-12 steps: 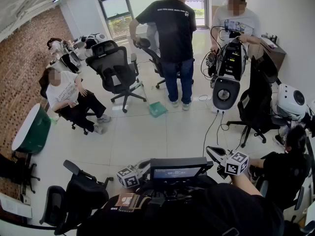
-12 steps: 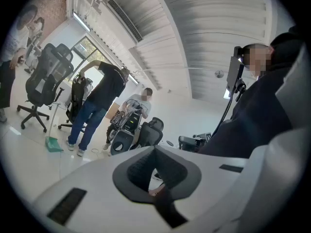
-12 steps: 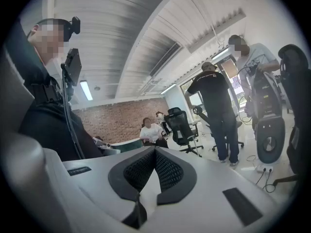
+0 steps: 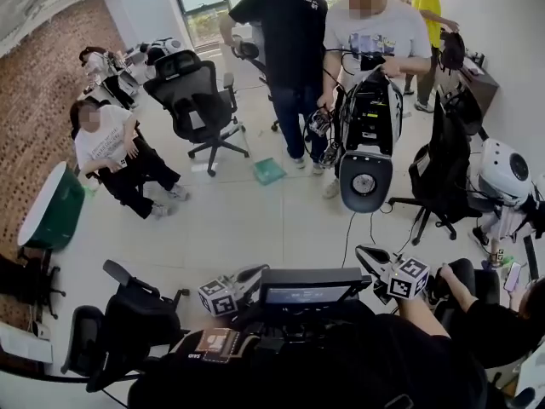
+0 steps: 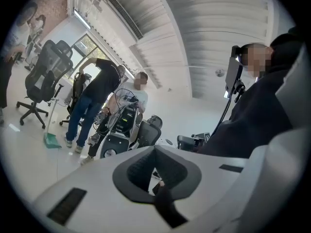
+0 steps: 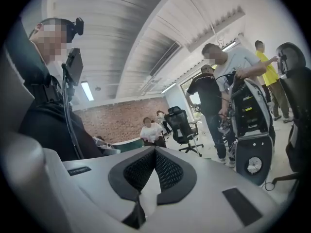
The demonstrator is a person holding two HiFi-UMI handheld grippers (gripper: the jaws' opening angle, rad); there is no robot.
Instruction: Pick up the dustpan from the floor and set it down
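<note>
Fingers (image 5: 141, 171) on the left gripper (image 5: 154, 148) are pinched shut on nothing, and the right gripper (image 6: 155, 150) is the same, tips together with nothing between them. From the head view you barely see either one: a dark screen (image 4: 311, 292) at the bottom edge covers most of both, so only the marker cubes and a bit of each body stick out. The green dustpan (image 4: 269, 170) is well apart from both, sitting on the pale floor (image 4: 247, 228) toward the far end of the room. It's between the black office chair (image 4: 192, 96) and the feet of the person in the black shirt (image 4: 289, 41), just beside those feet. It's tiny in every shot, so I honestly can't tell which way the mouth faces. A thin pale handle seems to come off it. In the left gripper view it stands close to upright, and in the head view it runs up and left toward the chair, so that's the long axis. It's faint, though.
</note>
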